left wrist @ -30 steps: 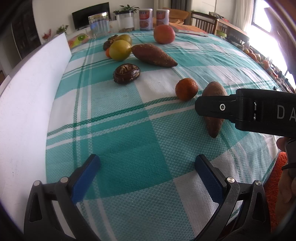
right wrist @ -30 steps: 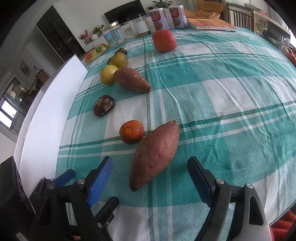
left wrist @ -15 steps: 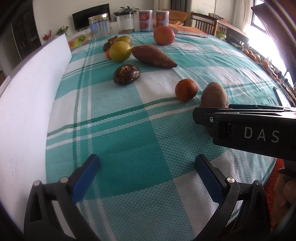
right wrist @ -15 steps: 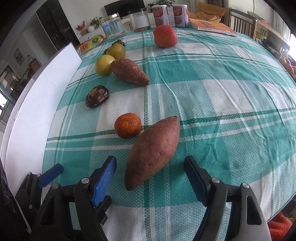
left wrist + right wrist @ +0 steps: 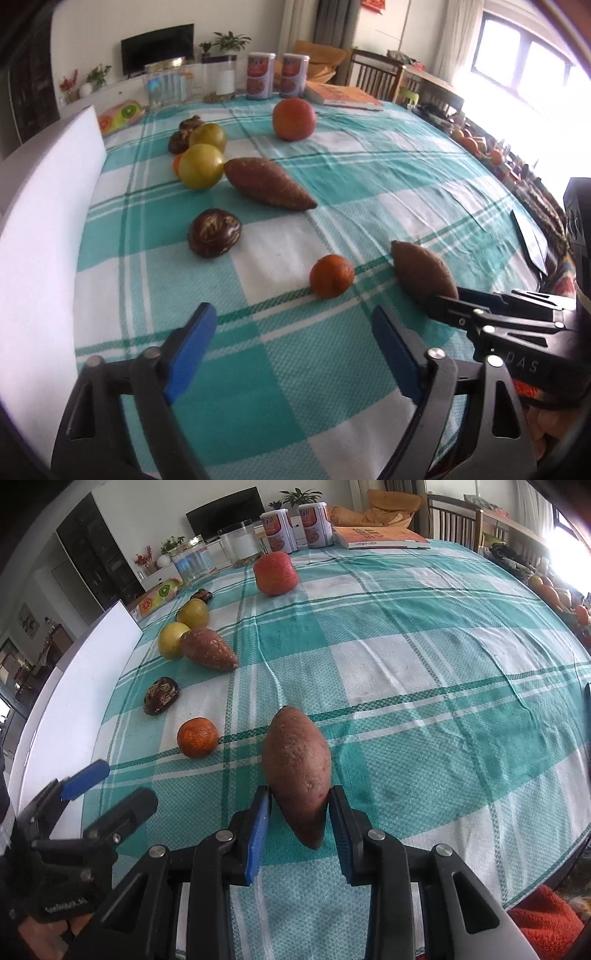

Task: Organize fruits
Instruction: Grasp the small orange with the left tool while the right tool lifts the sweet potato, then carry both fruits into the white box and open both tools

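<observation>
— Fruits status, please. Where does the near sweet potato (image 5: 295,764) stand?

— I have it between my right gripper (image 5: 299,827) pads, which are closed against its lower, narrow end on both sides. Its pointed tip hangs toward the camera and its broad end points away over the checked tablecloth (image 5: 424,657). Whether it rests on the cloth or sits slightly clear I cannot tell.

— And the left gripper (image 5: 291,350)?

— Spread wide, holding nothing. Its blue pads frame a bare patch of cloth, and the mandarin (image 5: 331,276) lies just ahead of them. In the left view that mandarin sits just beside the held sweet potato, on its left, not touching.

— Remaining produce?

— Further back lies a dark brown wrinkled fruit (image 5: 215,232), well apart from the mandarin. Behind it a second sweet potato (image 5: 267,182) lies at a slant, its blunt end touching or nearly touching a yellow-green round fruit (image 5: 201,166). Another yellow-green fruit (image 5: 208,137) sits right behind that one, with a dark lumpy item (image 5: 183,133) at its left — too small to identify. A large red-orange fruit (image 5: 294,119) stands alone toward the far edge.

— Surroundings?

— A white foam board (image 5: 40,229) runs along the table's left side. Two printed cans (image 5: 260,81), clear jars (image 5: 166,86) and a book (image 5: 343,98) stand at the far end.
</observation>
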### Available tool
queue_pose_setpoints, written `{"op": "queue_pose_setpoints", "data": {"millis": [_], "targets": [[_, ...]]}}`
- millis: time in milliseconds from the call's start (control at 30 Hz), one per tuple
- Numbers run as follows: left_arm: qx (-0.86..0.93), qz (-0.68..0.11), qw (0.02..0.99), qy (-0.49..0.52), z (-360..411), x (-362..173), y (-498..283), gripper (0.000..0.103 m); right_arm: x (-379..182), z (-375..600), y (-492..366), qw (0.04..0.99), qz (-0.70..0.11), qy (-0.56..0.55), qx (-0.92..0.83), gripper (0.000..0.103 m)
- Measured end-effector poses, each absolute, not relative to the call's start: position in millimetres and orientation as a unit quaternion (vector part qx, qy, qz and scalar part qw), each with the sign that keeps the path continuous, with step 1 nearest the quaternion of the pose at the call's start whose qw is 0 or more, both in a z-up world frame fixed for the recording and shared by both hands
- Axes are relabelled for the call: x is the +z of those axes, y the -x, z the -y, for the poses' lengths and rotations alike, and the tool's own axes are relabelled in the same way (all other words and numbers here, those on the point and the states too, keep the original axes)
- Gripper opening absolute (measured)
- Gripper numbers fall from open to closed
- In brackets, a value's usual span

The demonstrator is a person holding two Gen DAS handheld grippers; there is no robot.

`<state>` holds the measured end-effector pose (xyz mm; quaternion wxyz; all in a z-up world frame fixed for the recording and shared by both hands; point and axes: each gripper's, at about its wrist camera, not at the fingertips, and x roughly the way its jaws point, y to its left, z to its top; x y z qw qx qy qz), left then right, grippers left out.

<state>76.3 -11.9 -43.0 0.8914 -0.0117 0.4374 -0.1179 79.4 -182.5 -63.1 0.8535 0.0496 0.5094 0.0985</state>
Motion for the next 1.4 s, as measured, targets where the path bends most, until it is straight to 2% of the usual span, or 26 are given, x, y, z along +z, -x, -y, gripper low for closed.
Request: {"op": "queue_pose_setpoints", "data": {"millis": [33,133,200,233,267,433,567,767,900,1000,1033,1067,1100,1267,1400], "targets": [[-0.128,-0.447,0.885,0.004,18,-46,-85,0.068,-63,184,-78,0.854,-0.508,-0.048,0.097,0.033],[-0.144,-0.47,0.871,-0.008,35,-60,-103,0.063,-62,190,-78,0.852,-0.511,-0.054,0.1,0.033],[-0.155,-0.469,0.869,-0.016,42,-64,-106,0.05,-63,194,-80,0.846,-0.519,-0.061,0.106,0.033],[-0.159,-0.468,0.869,-0.022,45,-65,-106,0.034,-63,195,-81,0.843,-0.522,-0.062,0.111,0.033],[-0.161,-0.468,0.869,-0.025,45,-66,-105,0.03,-63,194,-84,0.84,-0.526,-0.059,0.116,0.033],[-0.166,-0.469,0.867,0.011,28,-58,-91,0.029,-65,181,-108,0.817,-0.559,-0.026,0.14,0.038],[-0.182,-0.467,0.864,0.052,8,-33,-66,0.028,-65,175,-120,0.806,-0.572,-0.012,0.152,0.038],[-0.197,-0.427,0.873,0.128,-55,36,-10,0.028,-46,191,-116,0.775,-0.555,-0.198,0.229,0.037],[-0.134,-0.398,0.894,0.155,-124,68,18,0.029,-10,145,-101,0.75,-0.53,-0.234,0.318,0.036],[-0.043,-0.391,0.906,0.158,-179,69,32,0.029,19,88,-86,0.731,-0.509,-0.236,0.39,0.034],[-0.013,-0.394,0.904,0.164,-197,63,35,0.029,28,67,-81,0.725,-0.501,-0.237,0.41,0.028],[0.016,-0.401,0.9,0.172,-213,55,38,0.029,34,47,-78,0.718,-0.493,-0.239,0.43,0.003],[0.04,-0.407,0.894,0.182,-228,46,41,0.029,39,26,-74,0.71,-0.487,-0.24,0.448,0.0],[0.104,-0.426,0.873,0.214,-266,7,48,0.029,34,-74,-74,0.705,-0.496,-0.176,0.476,0.0],[0.114,-0.433,0.868,0.216,-272,-4,53,0.029,28,-88,-71,0.734,-0.482,-0.126,0.462,0.002]]}}
